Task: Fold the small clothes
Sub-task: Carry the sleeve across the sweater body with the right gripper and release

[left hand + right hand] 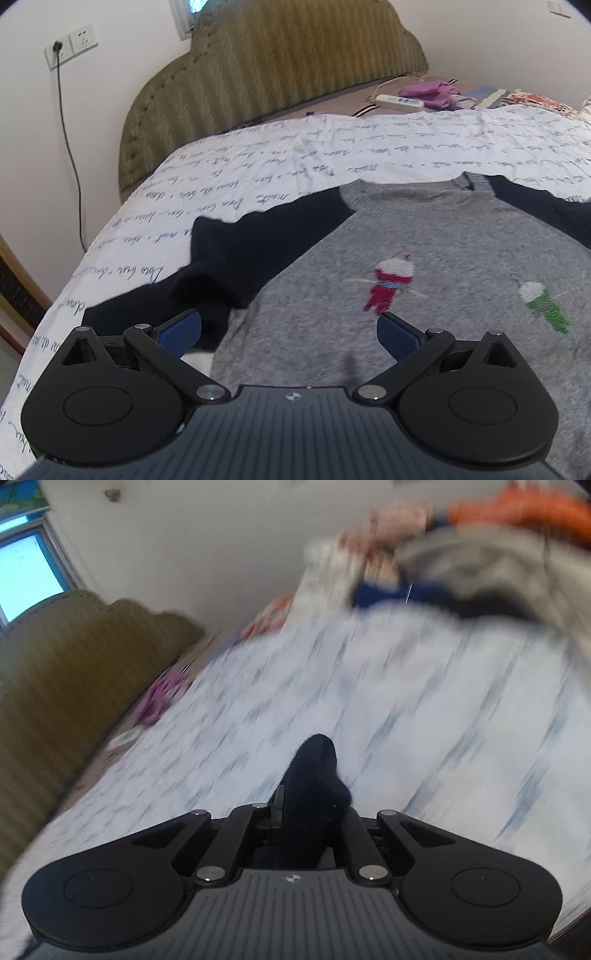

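Note:
A small grey knit sweater (424,240) with navy sleeves and two embroidered skier figures lies flat on the white script-printed bedsheet (258,155). Its left navy sleeve (236,254) is folded back on itself beside the body. My left gripper (290,326) hovers open over the sweater's lower left part, with blue pads (184,326) showing and nothing between them. In the blurred right wrist view, my right gripper (314,799) is shut on a bunch of navy sleeve fabric (314,768) that sticks out past the fingers above the sheet (406,720).
An olive padded headboard (258,74) backs the bed. A white power strip (399,101) and a purple garment (432,90) lie near it. The bed's edge drops off at left, below a wall socket with a cable (70,46). A blurred clothes pile (480,561) sits far right.

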Available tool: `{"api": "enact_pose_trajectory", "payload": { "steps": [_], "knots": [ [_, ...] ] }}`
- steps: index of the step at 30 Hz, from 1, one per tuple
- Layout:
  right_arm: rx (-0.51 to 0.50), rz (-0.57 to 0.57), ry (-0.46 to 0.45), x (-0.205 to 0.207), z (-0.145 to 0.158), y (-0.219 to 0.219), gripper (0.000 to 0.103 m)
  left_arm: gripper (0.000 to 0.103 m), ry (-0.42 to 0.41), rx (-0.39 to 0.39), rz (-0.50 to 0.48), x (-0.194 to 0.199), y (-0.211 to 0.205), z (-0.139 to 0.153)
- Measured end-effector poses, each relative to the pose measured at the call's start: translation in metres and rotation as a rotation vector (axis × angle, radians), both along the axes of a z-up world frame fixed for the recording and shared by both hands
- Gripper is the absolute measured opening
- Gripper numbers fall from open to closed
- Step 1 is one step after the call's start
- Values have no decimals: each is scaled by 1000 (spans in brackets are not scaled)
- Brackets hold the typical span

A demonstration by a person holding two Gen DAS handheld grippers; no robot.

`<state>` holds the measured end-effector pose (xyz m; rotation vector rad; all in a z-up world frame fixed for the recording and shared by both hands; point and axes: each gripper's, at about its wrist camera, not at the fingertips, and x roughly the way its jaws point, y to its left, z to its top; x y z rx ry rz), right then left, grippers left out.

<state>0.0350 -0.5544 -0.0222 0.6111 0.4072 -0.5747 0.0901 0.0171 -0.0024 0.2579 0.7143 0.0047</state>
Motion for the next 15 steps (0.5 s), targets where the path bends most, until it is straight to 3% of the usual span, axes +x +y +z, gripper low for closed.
{"api": "enact_pose_trajectory", "payload": {
  "steps": [2,6,15],
  "knots": [
    [-132,-35,24,-5,27,1,6,103,11,-21,10,0,5,-2],
    [-288,77,39,3,55,46,6,103,38,-57,23,1,9,-5],
    [-415,506,63,60,37,221,6,103,12,-70,12,-10,15,6]
  ]
}}
